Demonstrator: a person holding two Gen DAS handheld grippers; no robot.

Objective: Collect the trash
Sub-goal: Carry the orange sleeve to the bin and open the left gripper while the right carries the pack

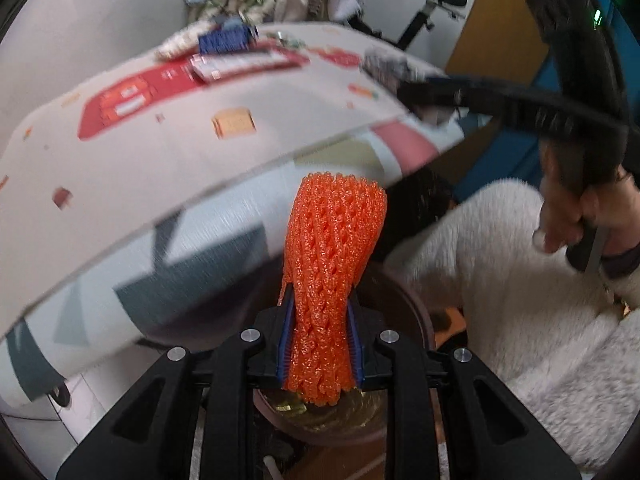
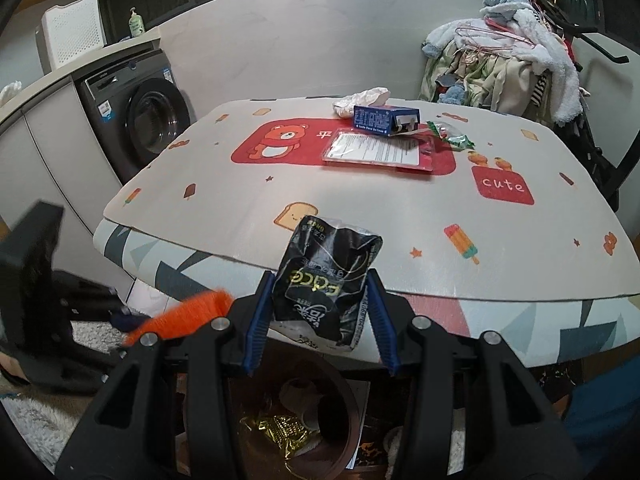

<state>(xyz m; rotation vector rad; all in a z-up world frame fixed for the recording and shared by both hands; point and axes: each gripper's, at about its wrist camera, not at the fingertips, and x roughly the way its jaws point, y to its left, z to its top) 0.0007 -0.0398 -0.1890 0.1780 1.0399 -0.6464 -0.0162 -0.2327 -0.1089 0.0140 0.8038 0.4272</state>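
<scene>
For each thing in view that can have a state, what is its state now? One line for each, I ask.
left tongs: shut on orange foam net
orange foam net: gripped, sticking up, over the bin
right tongs: black wrapper between them; grip unclear
black wrapper: crumpled, at table edge
bin: open, trash inside
blue carton: lying on table, flap open
washing machine: door closed

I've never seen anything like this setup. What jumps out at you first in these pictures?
The bright orange foam net, pinched upright in the left tool above a brown bin. Next, the crumpled black wrapper between the right tool's blue pads at the table's near edge, bear cartoon beyond.
</scene>
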